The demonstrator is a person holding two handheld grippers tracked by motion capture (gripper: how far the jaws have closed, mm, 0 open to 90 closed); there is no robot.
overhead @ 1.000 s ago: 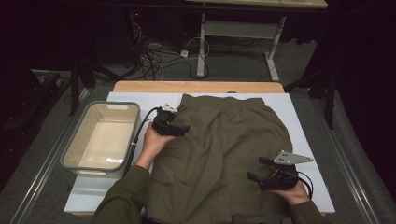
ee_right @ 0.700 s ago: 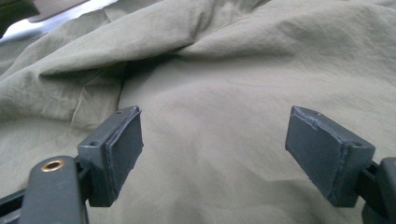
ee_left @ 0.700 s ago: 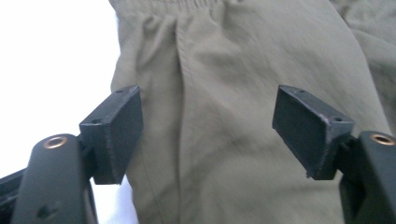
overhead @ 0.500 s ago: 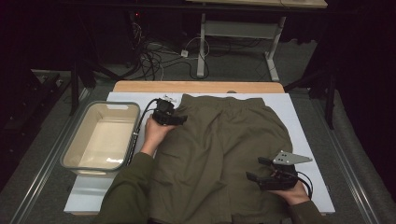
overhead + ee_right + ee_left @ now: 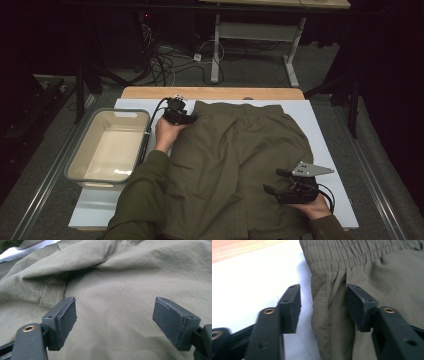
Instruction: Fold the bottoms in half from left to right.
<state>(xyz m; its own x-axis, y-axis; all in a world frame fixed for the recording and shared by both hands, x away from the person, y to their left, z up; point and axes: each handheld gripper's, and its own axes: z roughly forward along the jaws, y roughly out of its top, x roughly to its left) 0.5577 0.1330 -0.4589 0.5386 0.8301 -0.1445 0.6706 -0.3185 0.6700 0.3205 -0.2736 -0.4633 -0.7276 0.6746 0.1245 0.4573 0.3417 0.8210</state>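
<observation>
Olive-green fabric shorts (image 5: 240,165) spread flat mid-surface, unfolded. Left tongs (image 5: 323,307) at eleven o'clock, just been closing around waistband corner, not yet pinching. Right tongs (image 5: 113,320) at five o'clock, apart over cloth.

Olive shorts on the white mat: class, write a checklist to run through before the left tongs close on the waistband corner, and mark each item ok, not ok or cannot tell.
1. Side edge of the olive shorts lies between the jaws of the left tongs: ok.
2. Jaws pressing the cloth: not ok; they have just been closing, but a gap shows on the left side.
3. Both fabric layers caught: cannot tell.
4. Right tongs free of the shorts: ok; jaws stand apart over flat cloth, gripping nothing.
5. White mat bare beside the shorts for folding: ok.
6. Plastic bin apart from the shorts: ok.
</observation>
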